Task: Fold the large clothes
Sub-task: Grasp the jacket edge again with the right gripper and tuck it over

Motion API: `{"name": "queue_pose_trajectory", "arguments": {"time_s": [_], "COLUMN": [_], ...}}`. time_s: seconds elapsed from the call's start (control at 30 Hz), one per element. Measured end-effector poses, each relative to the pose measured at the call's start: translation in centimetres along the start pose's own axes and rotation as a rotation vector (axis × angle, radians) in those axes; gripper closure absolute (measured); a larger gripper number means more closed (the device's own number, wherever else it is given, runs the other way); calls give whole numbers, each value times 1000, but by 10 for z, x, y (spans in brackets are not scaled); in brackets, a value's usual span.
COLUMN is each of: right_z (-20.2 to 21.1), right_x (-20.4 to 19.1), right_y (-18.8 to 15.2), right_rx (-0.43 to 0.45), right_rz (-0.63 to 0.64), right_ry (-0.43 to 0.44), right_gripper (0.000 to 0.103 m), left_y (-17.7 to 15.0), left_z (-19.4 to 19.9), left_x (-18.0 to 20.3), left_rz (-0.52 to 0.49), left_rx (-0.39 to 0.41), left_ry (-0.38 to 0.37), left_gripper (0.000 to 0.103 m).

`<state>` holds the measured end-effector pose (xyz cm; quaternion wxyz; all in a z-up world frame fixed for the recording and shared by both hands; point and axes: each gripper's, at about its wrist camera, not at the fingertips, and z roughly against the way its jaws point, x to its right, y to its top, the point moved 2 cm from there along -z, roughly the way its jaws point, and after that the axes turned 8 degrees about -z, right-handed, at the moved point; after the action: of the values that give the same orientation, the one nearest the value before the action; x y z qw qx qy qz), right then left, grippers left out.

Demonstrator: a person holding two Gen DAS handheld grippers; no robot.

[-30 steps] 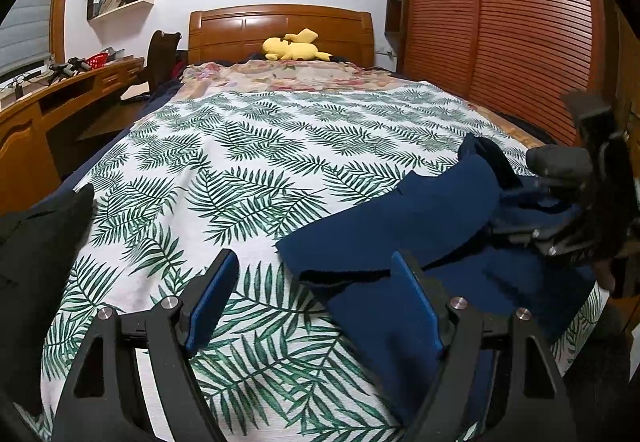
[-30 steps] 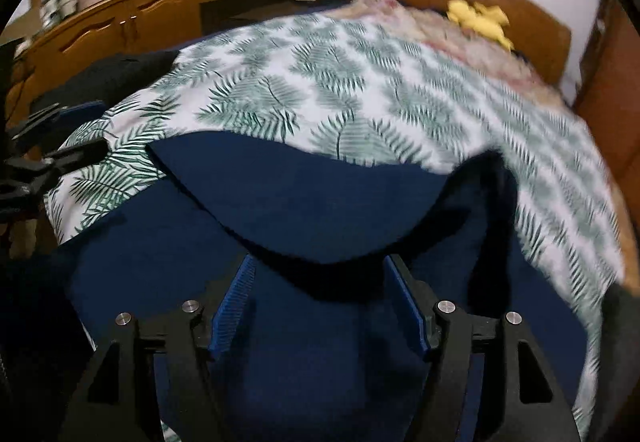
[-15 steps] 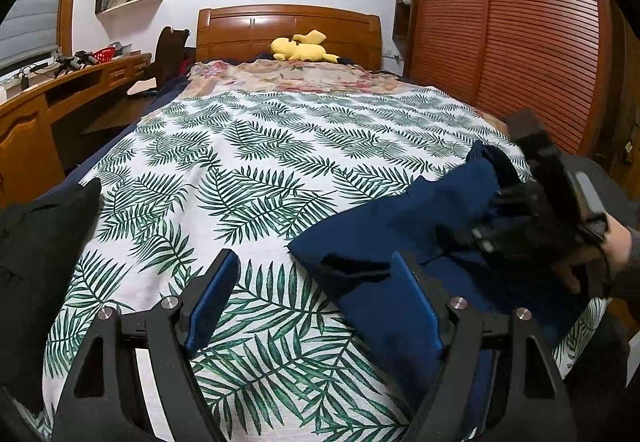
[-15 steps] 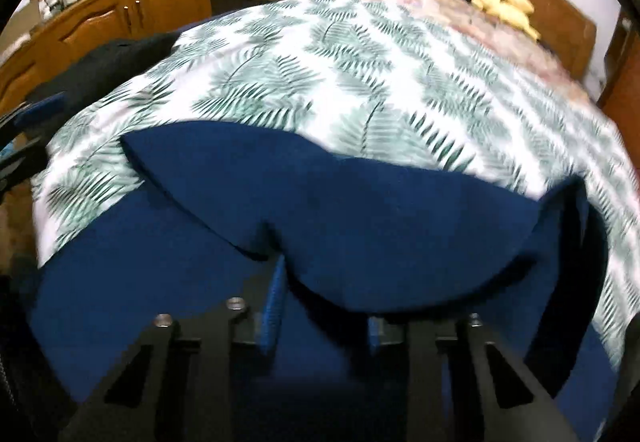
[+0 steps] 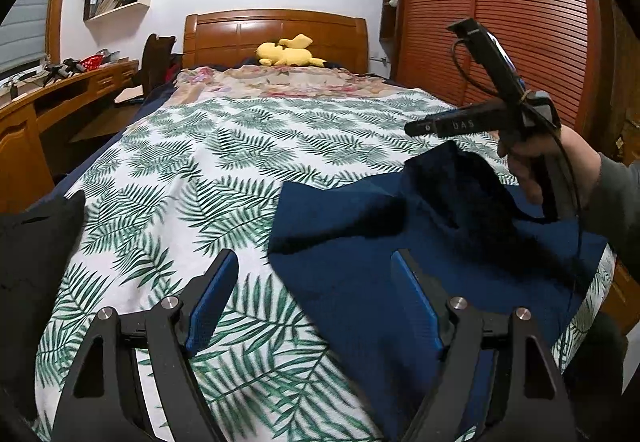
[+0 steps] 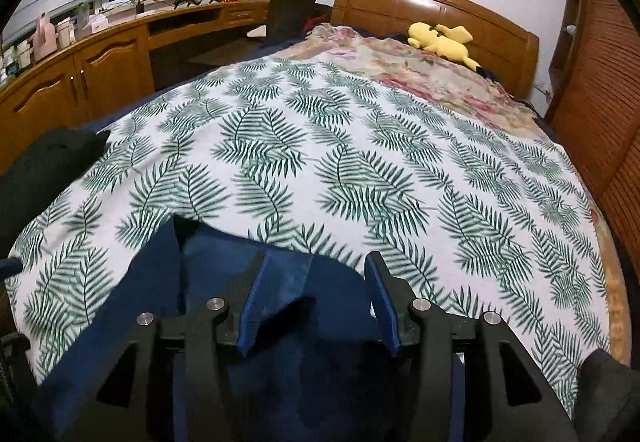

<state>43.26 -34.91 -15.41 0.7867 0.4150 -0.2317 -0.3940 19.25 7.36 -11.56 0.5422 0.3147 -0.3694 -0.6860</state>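
Looking at the bed [image 5: 224, 146] with its palm-leaf cover, the dark blue garment [image 5: 360, 262] is bunched at the foot edge, toward the corner on the wardrobe side, with one flap folded over itself and a raised dark fold near the person's hand [image 5: 548, 166]. The left hand-held gripper [image 5: 316, 298] hovers low over the foot edge with its jaws spread wide and nothing in them; its blue pad on the wardrobe side sits over the garment's near part, while the other pad is over bare leaf print, so the garment's edge runs right between them, but I can't tell if either pad touches cloth. The right hand-held gripper [image 6: 316, 306] is up above the garment, seen in the left view as a black tool in that hand, clear of the raised fold. In its own view the jaws have just been opening, and they stand released, with blue fabric lying loose below and between the pads, not pinched. From there the garment [image 6: 224, 282] fills the near part of the frame at the foot edge, and the leaf print stretches away toward the headboard [image 5: 276, 38], where a yellow plush toy [image 5: 290, 52] rests. A black piece of clothing [image 5: 36, 254] sits at the foot corner on the side toward the long wooden counter [image 6: 100, 58].
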Motion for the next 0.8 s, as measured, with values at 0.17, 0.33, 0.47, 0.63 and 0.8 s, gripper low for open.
{"name": "queue_pose_trajectory", "arguments": {"time_s": [0.17, 0.33, 0.47, 0.63, 0.8], "right_z": [18, 52, 78, 107, 123], "right_x": [0, 20, 44, 72, 82], "right_y": [-20, -41, -67, -102, -133], "right_rx": [-27, -30, -43, -92, -107], "right_rz": [59, 22, 18, 15, 9], "right_ry": [8, -6, -53, -102, -91], "right_gripper": [53, 53, 53, 53, 43], "left_y": [4, 6, 12, 27, 38], "left_z": [-5, -9, -12, -11, -20], "left_x": [11, 16, 26, 49, 85], "left_rz": [-19, -19, -20, -28, -74], "left_rx": [0, -4, 7, 36, 58], "left_ry": [-17, -24, -40, -72, -121], "left_gripper": [24, 24, 24, 24, 24]}}
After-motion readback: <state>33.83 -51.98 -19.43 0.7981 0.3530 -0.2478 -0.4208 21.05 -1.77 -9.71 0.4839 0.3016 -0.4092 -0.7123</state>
